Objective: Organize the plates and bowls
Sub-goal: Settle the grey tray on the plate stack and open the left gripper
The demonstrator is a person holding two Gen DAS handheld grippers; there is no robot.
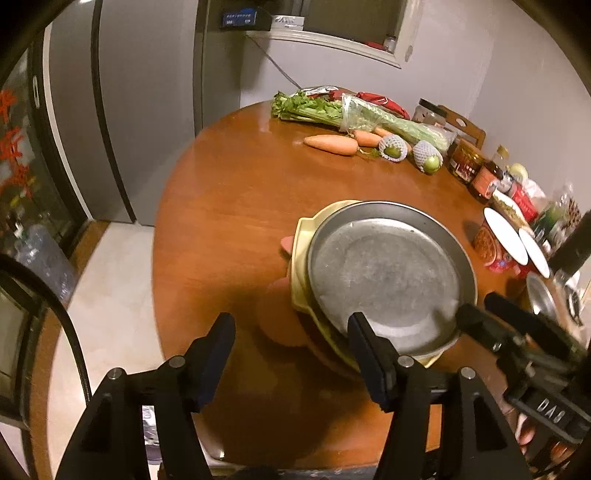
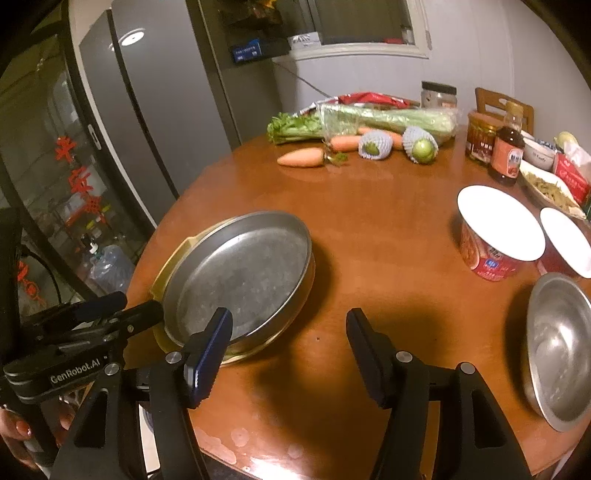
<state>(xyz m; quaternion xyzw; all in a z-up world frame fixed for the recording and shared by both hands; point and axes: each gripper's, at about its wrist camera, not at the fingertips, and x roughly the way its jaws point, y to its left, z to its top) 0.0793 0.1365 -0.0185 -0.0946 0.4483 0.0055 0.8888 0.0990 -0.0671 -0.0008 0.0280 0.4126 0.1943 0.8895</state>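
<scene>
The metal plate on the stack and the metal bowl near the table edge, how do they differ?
The metal plate is shallow with a flat floor; the metal bowl is deeper and rounded inside. The metal plate rests on a yellow plate, while the metal bowl sits directly on the table. The metal plate looks dull and scuffed; the metal bowl is shinier. Both are round, empty and bare metal.

A round wooden table (image 2: 369, 236) with a glossy reddish-brown top fills the middle of the room. Behind it stands a tall grey refrigerator (image 2: 162, 110), its door catching a spot of ceiling light. Beside that, a glass-fronted cabinet (image 2: 48, 177) carries red paper decorations. The pale wall (image 1: 517, 92) holds a white-framed window (image 2: 369, 33). A wooden chair back (image 2: 504, 107) shows beyond the table's far edge. The floor (image 1: 110, 280) is light tile.
</scene>
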